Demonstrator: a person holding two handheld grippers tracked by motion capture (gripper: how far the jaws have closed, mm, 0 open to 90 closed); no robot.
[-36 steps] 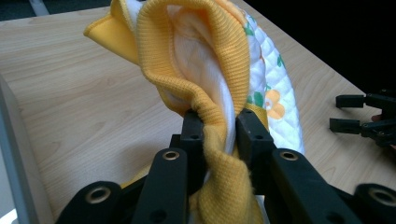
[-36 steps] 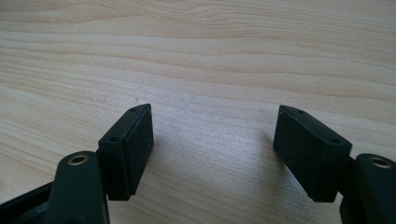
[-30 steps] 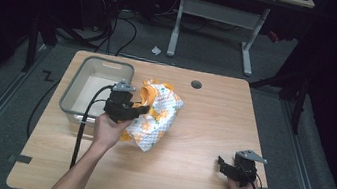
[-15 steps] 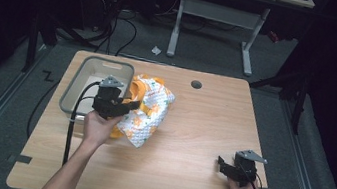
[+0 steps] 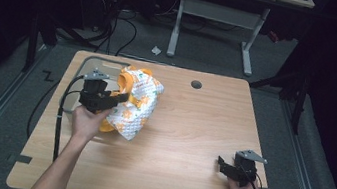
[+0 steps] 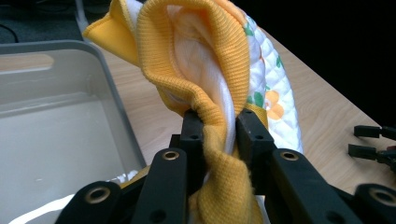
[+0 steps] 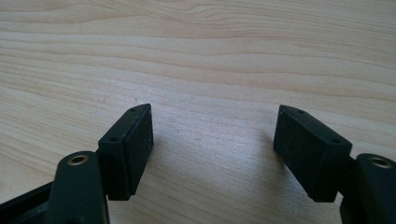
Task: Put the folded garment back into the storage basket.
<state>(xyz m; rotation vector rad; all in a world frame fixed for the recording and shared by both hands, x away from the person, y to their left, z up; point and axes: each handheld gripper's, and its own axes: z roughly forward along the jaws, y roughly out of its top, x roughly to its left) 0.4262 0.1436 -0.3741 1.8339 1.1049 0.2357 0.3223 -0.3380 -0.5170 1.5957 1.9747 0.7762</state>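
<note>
Left hand-held gripper (image 6: 219, 135) clamps garment (image 5: 135, 104), hiding grey bin (image 6: 56, 121); right hand-held gripper (image 7: 212, 149) agape.

Between the hard, dull black jaws of the left gripper (image 6: 219, 135) is soft cloth (image 6: 219, 79), knitted and ribbed at its orange edge and padded on its white part, beside a smooth, shiny grey plastic tub (image 6: 60, 121) on the smooth wooden table (image 7: 196, 56).
</note>
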